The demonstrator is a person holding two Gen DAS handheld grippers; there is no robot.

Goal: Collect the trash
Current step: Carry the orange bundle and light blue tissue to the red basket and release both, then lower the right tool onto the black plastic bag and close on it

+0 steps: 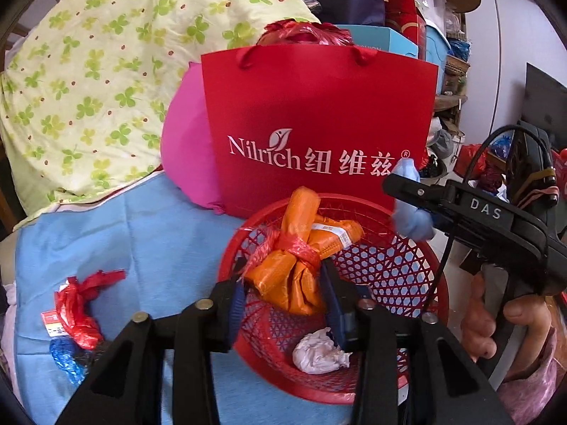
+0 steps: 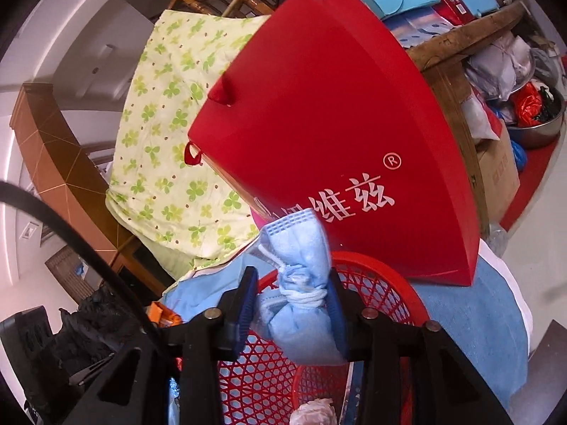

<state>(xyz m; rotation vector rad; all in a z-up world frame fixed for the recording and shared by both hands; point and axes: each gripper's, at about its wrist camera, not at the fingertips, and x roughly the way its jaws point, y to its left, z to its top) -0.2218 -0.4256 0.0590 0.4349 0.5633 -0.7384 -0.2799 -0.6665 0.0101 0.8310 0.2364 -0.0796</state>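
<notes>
1. Holding an orange plastic bundle tied with red strip (image 1: 301, 251) over the red plastic lattice basket (image 1: 389, 265), the left tool (image 1: 283, 301) pinches it.
2. Right tool (image 2: 288, 304) pinches a rolled pale-blue face mask (image 2: 301, 283) above the basket.
3. White crumpled tissue (image 1: 319, 354) already lies inside.
4. Red crumpled plastic bag (image 1: 79, 308) and blue plastic scrap (image 1: 65, 357) remain on the blue cloth (image 1: 141, 248).

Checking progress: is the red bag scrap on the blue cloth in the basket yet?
No, the red bag scrap lies on the blue cloth, outside the red basket.

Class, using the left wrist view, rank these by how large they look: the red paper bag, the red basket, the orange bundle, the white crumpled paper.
1. red paper bag
2. red basket
3. orange bundle
4. white crumpled paper

Bag versus basket is unsure: the basket is nearer and partly hidden.
</notes>
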